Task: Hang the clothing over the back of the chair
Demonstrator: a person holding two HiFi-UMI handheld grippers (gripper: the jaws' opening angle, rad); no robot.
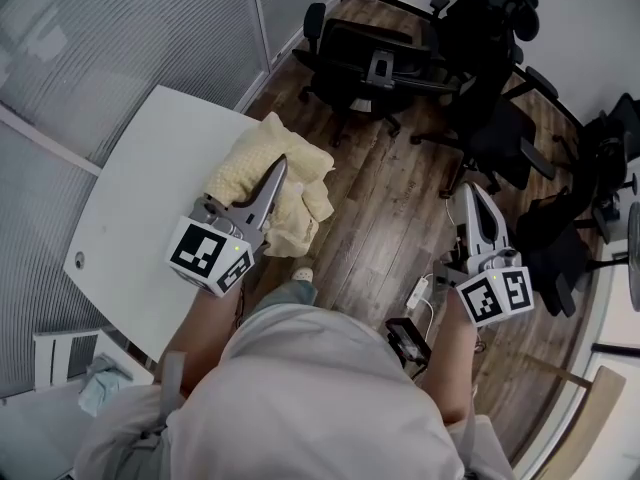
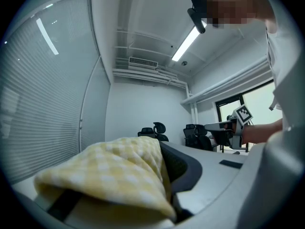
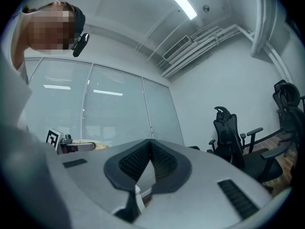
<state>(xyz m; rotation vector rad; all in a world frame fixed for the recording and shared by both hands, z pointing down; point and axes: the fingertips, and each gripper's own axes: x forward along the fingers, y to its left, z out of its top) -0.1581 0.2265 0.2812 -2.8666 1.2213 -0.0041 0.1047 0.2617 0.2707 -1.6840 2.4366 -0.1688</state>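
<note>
Head view: left claw (image 1: 277, 168) pinches the yellow clothing (image 1: 245, 163) beside the worktop (image 1: 140, 198); chairs (image 1: 370, 58) stand ahead-right, nearer the closed, empty right claw (image 1: 468, 196).

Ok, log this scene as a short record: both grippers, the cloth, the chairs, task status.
left gripper: shut on cloth
right gripper: shut, empty
cloth: yellow checked, bunched, by the edge of the table
chairs: black office chairs on the wood floor, ahead of the person, none bearing the cloth
task status: cloth not yet hung
</note>
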